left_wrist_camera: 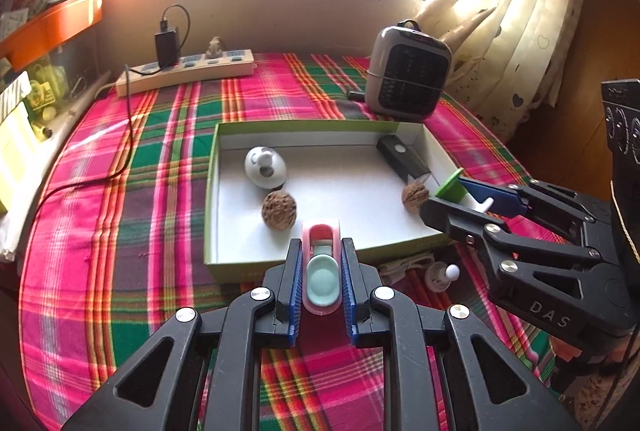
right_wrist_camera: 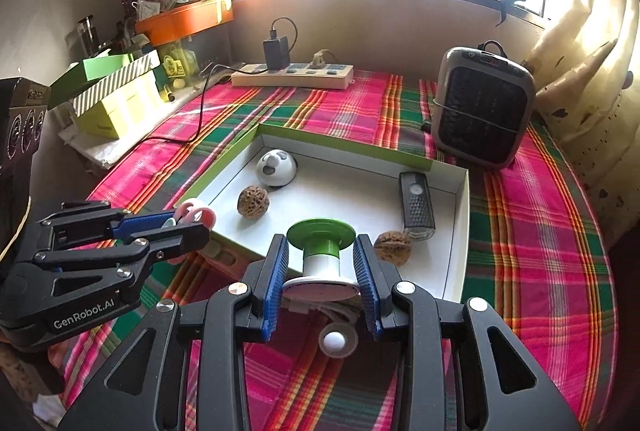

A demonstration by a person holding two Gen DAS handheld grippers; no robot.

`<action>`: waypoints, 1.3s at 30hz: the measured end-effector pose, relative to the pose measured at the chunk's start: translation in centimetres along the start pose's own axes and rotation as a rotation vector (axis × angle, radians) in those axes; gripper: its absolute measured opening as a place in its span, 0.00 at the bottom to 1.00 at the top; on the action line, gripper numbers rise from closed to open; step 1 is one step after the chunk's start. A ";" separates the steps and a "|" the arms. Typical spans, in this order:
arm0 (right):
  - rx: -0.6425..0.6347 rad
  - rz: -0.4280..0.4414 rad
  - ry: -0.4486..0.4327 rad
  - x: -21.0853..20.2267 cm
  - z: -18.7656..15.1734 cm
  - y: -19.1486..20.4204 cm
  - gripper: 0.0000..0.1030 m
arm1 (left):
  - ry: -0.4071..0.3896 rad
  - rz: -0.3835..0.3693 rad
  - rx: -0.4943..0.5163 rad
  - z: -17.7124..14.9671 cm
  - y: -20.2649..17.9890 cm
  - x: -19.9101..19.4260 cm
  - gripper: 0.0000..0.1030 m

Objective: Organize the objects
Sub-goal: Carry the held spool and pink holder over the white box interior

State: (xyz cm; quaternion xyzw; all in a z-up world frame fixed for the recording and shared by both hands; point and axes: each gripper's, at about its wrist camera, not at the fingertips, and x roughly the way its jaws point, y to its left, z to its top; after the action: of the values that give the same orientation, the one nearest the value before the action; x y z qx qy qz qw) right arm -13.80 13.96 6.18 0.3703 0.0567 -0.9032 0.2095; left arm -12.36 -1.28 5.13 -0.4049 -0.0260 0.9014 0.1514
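A shallow green-edged white box lies on the plaid cloth. Inside it are two walnuts, a white egg-shaped gadget and a black bar-shaped device. My left gripper is shut on a pink and mint clip-like object over the box's near edge. My right gripper is shut on a green-and-white spool at the box's near right corner.
A small round holder with a white ball lies on the cloth before the box. A grey heater stands behind the box. A power strip with charger and cable lies at the back. Boxes crowd the left.
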 end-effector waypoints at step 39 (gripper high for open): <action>-0.035 0.023 0.156 10.2 4.2 -4.5 0.34 | 0.122 -0.001 0.032 2.5 -1.0 8.6 0.15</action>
State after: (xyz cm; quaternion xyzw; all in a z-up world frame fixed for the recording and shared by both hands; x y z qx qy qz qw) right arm -24.90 13.57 1.86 0.4364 0.0844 -0.8680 0.2214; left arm -19.36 2.37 0.79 -0.4565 -0.0025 0.8753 0.1596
